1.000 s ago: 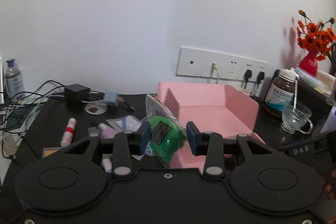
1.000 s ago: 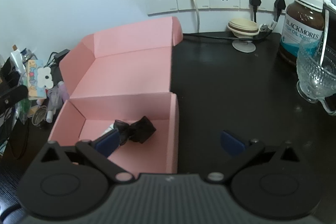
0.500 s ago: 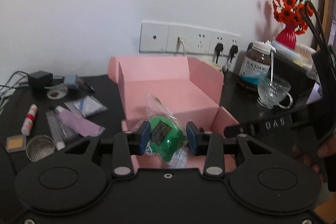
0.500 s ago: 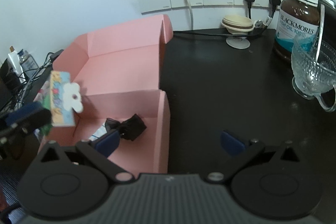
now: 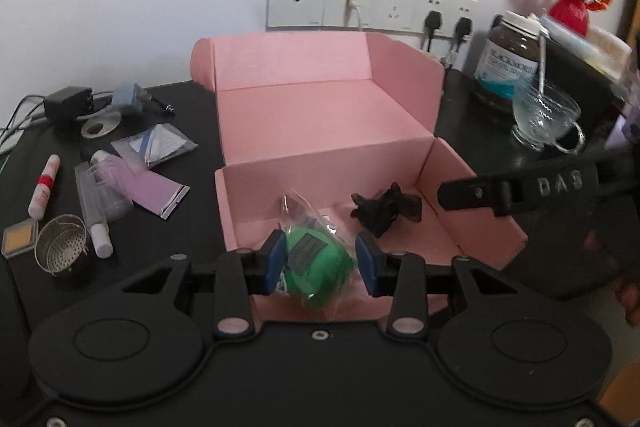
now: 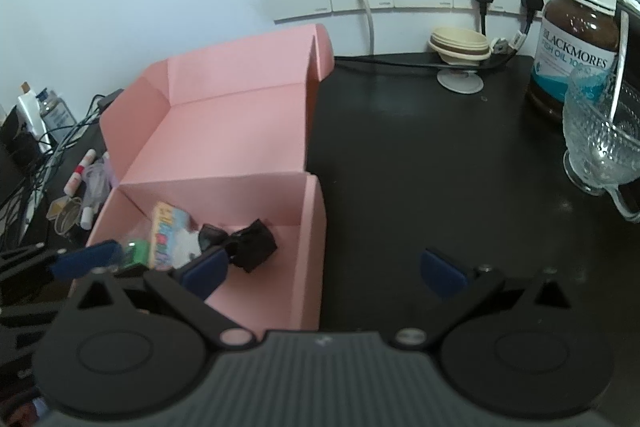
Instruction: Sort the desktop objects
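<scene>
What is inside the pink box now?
A black bow lies on the box floor. The left tongs hold a green bagged item over it, hiding the floor beneath.

Black tool [image 5: 320, 263] with blue pads [image 5: 274, 259].

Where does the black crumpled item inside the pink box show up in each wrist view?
Left wrist: black crumpled item sits right of centre, on the box floor beyond the right finger.
Right wrist: it lies lower left of centre, on the box floor.
Shared landmark: the pink box.
</scene>
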Action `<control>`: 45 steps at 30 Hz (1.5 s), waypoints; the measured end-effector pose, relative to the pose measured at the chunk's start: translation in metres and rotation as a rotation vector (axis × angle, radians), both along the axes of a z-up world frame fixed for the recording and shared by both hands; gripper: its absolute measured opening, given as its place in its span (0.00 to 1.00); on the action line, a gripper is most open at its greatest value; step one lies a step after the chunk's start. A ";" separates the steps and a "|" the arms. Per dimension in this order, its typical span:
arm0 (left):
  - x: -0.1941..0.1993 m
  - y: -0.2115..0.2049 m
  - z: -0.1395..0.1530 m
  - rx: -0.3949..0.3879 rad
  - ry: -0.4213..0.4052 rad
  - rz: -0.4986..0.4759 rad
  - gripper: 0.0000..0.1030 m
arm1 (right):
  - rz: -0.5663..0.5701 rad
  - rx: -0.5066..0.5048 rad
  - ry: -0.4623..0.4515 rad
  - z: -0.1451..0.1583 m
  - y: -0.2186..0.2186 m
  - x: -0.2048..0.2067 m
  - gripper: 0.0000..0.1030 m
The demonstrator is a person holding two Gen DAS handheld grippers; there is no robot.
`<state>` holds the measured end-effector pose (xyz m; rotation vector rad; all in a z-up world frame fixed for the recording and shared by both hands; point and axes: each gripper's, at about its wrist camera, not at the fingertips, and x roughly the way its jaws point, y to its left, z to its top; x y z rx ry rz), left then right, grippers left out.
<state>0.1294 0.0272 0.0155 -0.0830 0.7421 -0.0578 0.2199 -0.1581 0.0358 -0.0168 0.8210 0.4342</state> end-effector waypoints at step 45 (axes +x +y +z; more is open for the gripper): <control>-0.038 0.028 0.020 0.043 -0.086 0.106 1.00 | 0.015 0.020 -0.032 0.011 0.014 -0.005 0.99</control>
